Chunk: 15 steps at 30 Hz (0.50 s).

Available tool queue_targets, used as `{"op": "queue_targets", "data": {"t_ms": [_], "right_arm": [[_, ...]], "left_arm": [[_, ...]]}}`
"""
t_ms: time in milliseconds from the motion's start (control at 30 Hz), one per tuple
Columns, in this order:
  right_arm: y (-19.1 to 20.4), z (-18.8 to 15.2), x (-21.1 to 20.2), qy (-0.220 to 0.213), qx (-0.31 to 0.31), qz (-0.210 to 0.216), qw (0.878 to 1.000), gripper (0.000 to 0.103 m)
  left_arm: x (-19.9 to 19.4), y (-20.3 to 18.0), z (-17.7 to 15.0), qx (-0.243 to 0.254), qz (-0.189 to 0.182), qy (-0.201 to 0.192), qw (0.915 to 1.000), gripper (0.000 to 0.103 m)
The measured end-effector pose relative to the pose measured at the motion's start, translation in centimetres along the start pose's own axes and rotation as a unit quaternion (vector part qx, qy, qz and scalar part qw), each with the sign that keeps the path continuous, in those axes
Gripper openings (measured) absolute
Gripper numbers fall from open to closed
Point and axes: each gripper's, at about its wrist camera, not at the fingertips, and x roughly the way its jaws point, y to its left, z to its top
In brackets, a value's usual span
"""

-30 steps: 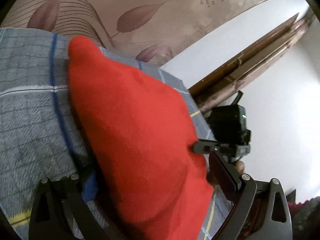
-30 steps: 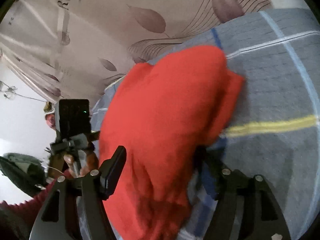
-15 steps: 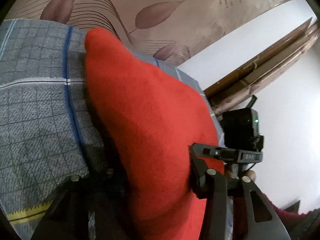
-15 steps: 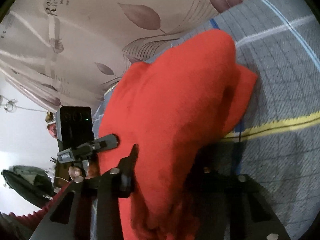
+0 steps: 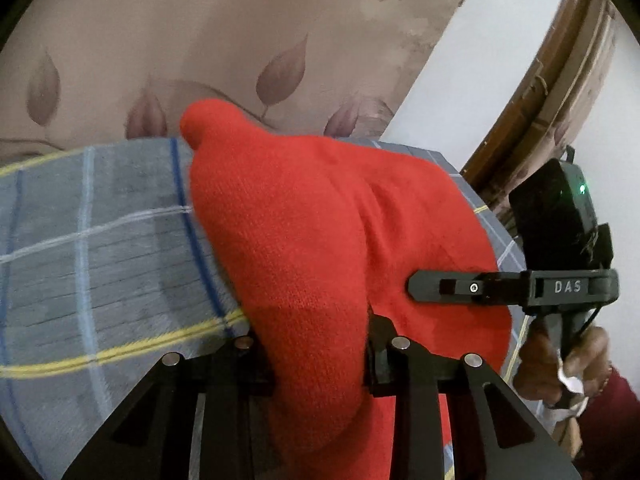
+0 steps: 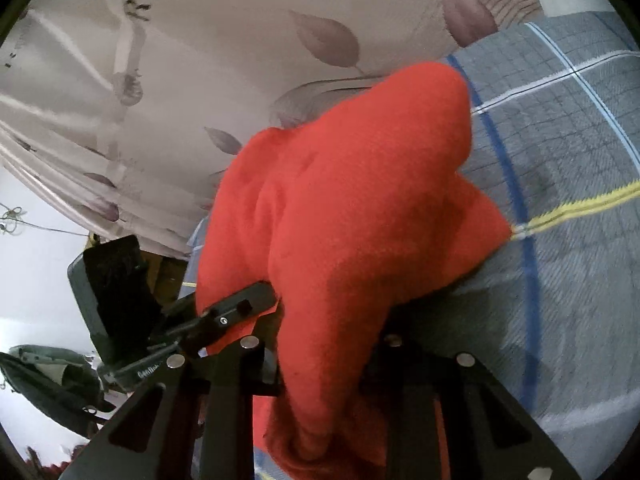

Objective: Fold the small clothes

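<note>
A red knit garment (image 5: 320, 220) lies bunched on a grey checked bed cover (image 5: 100, 260), its near edge raised. My left gripper (image 5: 316, 356) has its jaws closing, and a fold of the red cloth is pinched between them. In the right wrist view the same garment (image 6: 360, 200) rises from the cover (image 6: 580, 280), and my right gripper (image 6: 326, 360) is also closing with red cloth squeezed between its fingers. Each gripper shows in the other's view: the right gripper (image 5: 512, 288) at the garment's right edge, the left gripper (image 6: 224, 320) at its left edge.
A beige curtain with leaf prints (image 5: 200, 40) hangs just behind the bed. A wooden door frame (image 5: 540, 100) and white wall stand to the right. A person's hand (image 5: 568, 360) holds the right gripper. A dark green bundle (image 6: 40, 380) lies low at the left.
Both grippers' jaws have narrowed from wide apart to pinching the red cloth. Both have risen, lifting the garment's near edge off the bed cover.
</note>
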Motion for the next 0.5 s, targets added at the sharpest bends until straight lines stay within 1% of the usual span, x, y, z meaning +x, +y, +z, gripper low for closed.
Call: {"op": "queue_targets", "data": {"t_ms": [67,300,400,500], "right_arm": [[1.1,-0.9,-0.2,0.0,0.003,0.007,1.0,0.024],[5.1,-4.4,-0.3,0.006,-0.004,0.032,0.999,0.024],[6.4,-6.0,-0.3,0.009,-0.008,0.037,0.999,0.024],[7.6,-7.5,-0.5,0.011,-0.011,0.041,0.999,0.024]], "left_arm": [[-1.5,-0.2,-0.5,0.002,0.01,-0.004,0.9999,0.031],[-6.9,-1.8,-3.5,0.026,0.064,-0.016,0.9975,0.031],[-8.9,-2.3,-4.9,0.028,0.078,-0.019,0.9964,0.031],[-10.5,-2.5,-6.3,0.025,0.082,-0.022,0.996,0.031]]}}
